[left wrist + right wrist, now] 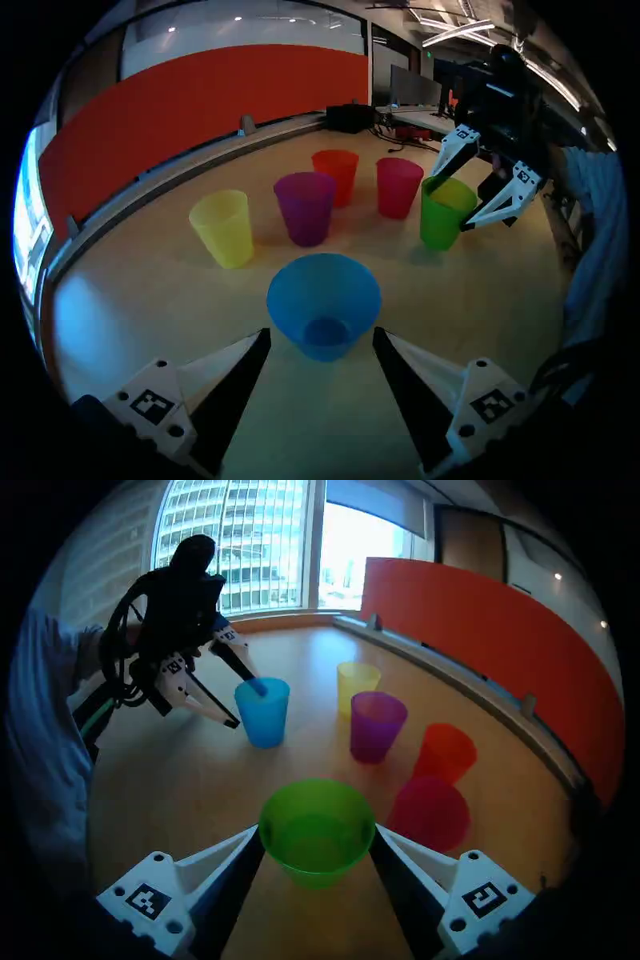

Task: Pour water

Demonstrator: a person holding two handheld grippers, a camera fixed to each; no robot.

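Four perhaps-empty cups behind blue cup

Showing six translucent cups, six colours.
Framing a blue cup between white-and-black fingers of the left gripper, ranging yellow cup, purple cup, orange cup and pink cup beyond; bracketing a green cup between like fingers of the right gripper, bearing black-and-white square tags.
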